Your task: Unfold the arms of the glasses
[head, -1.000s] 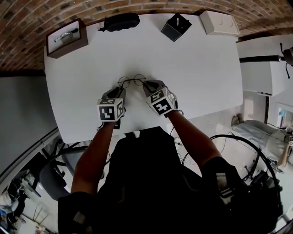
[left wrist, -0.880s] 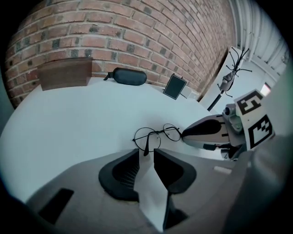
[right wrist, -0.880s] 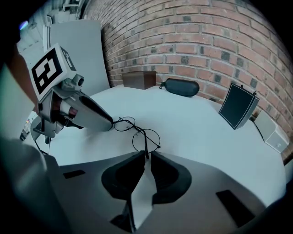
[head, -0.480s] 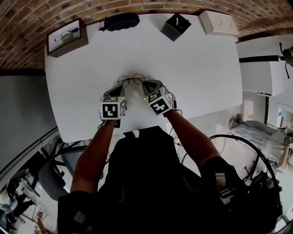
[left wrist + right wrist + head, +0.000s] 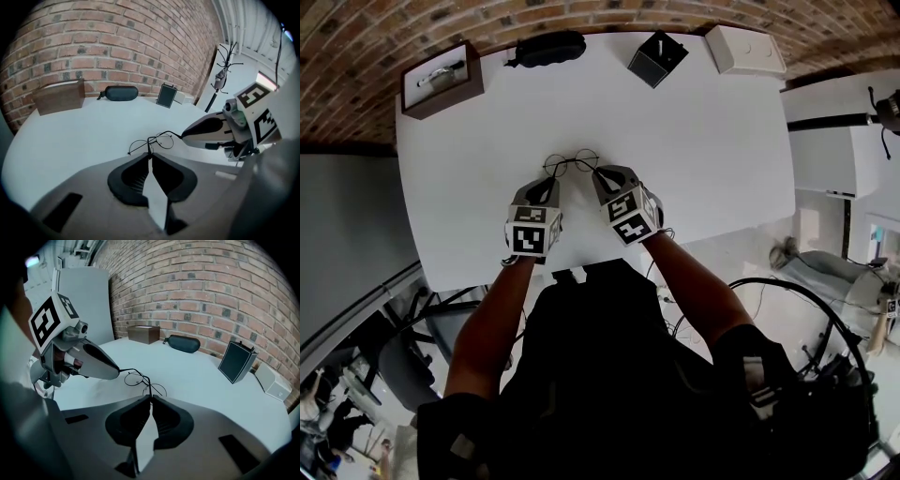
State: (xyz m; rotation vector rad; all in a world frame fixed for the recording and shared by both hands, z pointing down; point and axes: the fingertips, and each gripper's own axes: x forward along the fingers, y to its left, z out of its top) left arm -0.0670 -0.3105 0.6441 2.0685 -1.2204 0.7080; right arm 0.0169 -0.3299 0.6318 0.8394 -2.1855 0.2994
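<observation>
Your left tool (image 5: 150, 156) has just been closing, and its jaws now pinch the thin wire at one end of the glasses (image 5: 572, 163). Your right tool (image 5: 150, 398) has been closing too and nips the wire at the other end. The glasses sit mid-desk (image 5: 703, 141), toward your side, spanning the two tool tips with the round lenses side by side.

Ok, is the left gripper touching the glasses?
Touching. The left gripper view shows the left gripper, jaws just closed further, pinching the glasses by a wire arm.
</observation>
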